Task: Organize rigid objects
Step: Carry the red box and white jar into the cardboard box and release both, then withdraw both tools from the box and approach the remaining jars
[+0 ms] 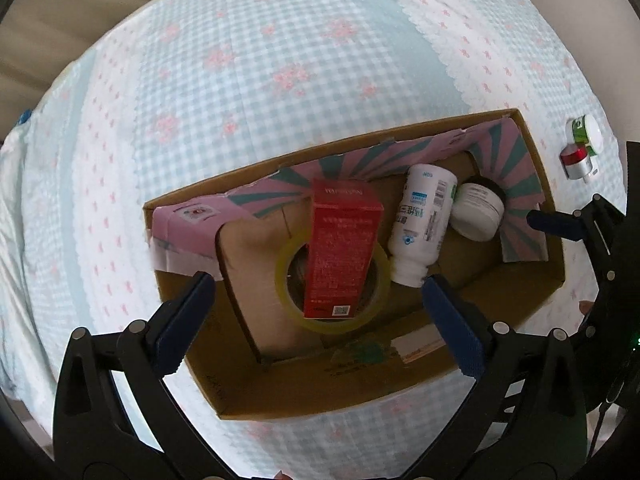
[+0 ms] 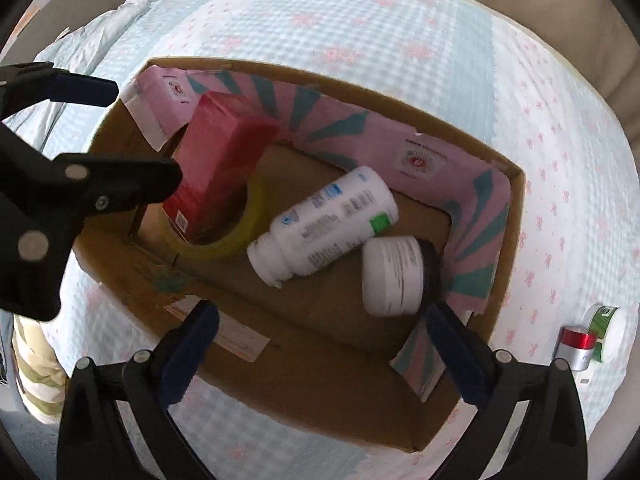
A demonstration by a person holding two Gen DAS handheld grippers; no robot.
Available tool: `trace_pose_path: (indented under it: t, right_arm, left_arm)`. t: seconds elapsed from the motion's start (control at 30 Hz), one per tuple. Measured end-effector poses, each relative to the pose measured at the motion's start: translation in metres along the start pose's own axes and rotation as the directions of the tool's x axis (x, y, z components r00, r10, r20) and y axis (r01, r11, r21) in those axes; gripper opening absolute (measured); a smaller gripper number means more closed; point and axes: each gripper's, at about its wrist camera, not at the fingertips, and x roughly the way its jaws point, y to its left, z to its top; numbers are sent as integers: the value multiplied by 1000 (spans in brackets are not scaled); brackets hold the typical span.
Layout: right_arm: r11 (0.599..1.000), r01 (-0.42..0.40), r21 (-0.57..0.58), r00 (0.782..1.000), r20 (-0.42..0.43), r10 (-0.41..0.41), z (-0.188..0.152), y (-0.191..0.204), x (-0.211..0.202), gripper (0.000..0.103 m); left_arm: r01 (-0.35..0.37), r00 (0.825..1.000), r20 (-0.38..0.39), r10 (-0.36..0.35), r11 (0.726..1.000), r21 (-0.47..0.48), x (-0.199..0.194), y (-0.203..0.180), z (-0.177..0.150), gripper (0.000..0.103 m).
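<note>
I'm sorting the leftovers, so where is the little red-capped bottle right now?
The red-capped bottle lies outside the cardboard box on the checked cloth, far right in both views, against the green-and-white jar.

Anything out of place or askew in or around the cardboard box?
Yes. The red carton leans tilted across the tape roll. The white bottle lies on its side. Two small containers sit outside the cardboard box.

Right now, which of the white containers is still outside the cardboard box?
The white tub with the green label, on the tablecloth beside a small red-and-silver can. The white bottle and the white jar already lie inside the cardboard box.
</note>
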Motion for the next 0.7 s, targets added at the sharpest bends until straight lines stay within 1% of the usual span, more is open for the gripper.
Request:
trace_pose_path:
  t: [0.13, 0.23, 0.3, 0.4, 0.57, 0.7]
  right_arm:
    - [1000, -1, 5, 1000, 13, 1, -2, 2, -7, 103]
    - [1000, 5, 4, 1000, 17, -5, -2, 3, -14, 103]
    - [1000, 8, 10, 1000, 23, -8, 3, -9, -21, 103]
    - [1000, 16, 25, 999, 35, -17, 6, -10, -30, 103]
    - [999, 33, 37, 999, 37, -35, 3, -8, -50, 103]
    - [998, 35, 51, 998, 59, -38, 1, -4, -71, 103]
  left_arm:
    - [10, 1000, 4, -10, 1000, -19, -6, -2, -1, 103]
    - [13, 1000, 14, -13, 1000, -17, -6, -5, -10, 103]
    - [12, 1000, 26, -12, 1000, -15, -13, -5, -14, 103]
    - [15, 999, 37, -14, 1000, -16, -20, -7, -19, 103]
    - [19, 998, 68, -17, 1000, -16, -43, -7, -28, 103]
    - [26, 995, 97, -24, 999, -19, -65, -7, -39, 103]
